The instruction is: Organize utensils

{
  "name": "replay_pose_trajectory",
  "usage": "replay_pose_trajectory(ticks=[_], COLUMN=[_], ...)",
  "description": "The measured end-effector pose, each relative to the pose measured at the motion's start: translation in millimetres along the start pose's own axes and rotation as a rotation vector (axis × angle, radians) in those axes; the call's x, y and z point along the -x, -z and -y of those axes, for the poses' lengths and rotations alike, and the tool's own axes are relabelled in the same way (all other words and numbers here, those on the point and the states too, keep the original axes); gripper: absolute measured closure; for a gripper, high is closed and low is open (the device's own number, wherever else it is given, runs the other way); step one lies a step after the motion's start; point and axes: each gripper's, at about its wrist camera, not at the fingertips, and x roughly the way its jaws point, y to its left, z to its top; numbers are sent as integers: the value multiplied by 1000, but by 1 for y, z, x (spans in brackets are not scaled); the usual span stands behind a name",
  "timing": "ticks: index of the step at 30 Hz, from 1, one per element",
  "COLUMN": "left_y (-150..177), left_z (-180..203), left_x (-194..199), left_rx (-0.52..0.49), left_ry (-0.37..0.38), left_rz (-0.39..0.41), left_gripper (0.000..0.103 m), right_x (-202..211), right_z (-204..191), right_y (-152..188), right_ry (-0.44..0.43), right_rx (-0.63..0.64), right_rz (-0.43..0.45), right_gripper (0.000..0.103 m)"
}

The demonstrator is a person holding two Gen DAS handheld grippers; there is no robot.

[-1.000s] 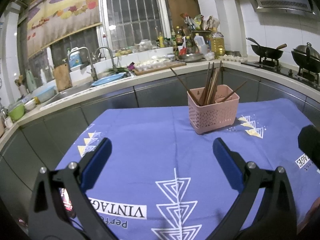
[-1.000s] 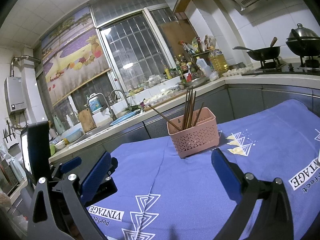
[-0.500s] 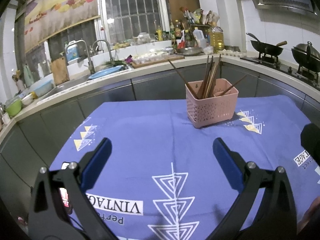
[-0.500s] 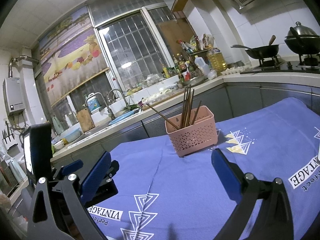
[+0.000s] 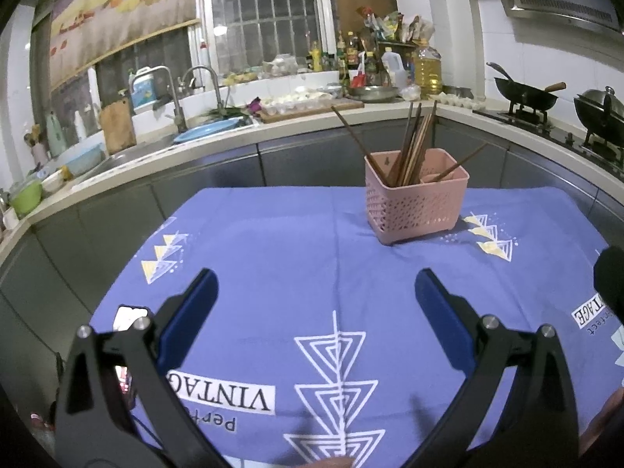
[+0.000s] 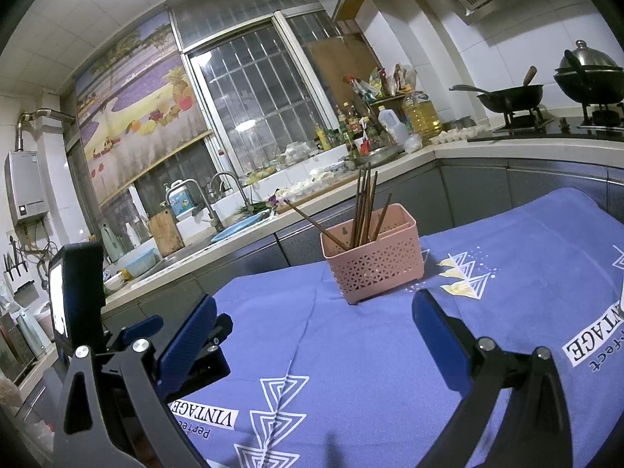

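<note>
1. Right of centre in the left wrist view, the pink perforated utensil basket (image 5: 416, 199) stands upright on the blue printed tablecloth (image 5: 304, 257), well ahead of both grippers.
2. Dark wooden chopsticks (image 5: 413, 144) stand in it, most bunched near-upright, two leaning outward; the deep walls keep them standing.
3. Left gripper (image 5: 316, 304): jaws wide apart, empty, low over the cloth.
4. Right gripper (image 6: 312, 335): jaws likewise apart, empty; sorting appears done.
</note>
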Motion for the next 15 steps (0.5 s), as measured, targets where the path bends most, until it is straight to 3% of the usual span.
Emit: replay_pose_trajectory(ticks=[15], left_y=[2], left_z=[-2], left_x=[0], left_rx=[5], left_ry=[-4], left_rz=[-5], left_gripper=[6], right_x=[0], right_z=[0], right_y=[0], right_ry=[0], right_rx=[0], right_rz=[-1], right_gripper=[4])
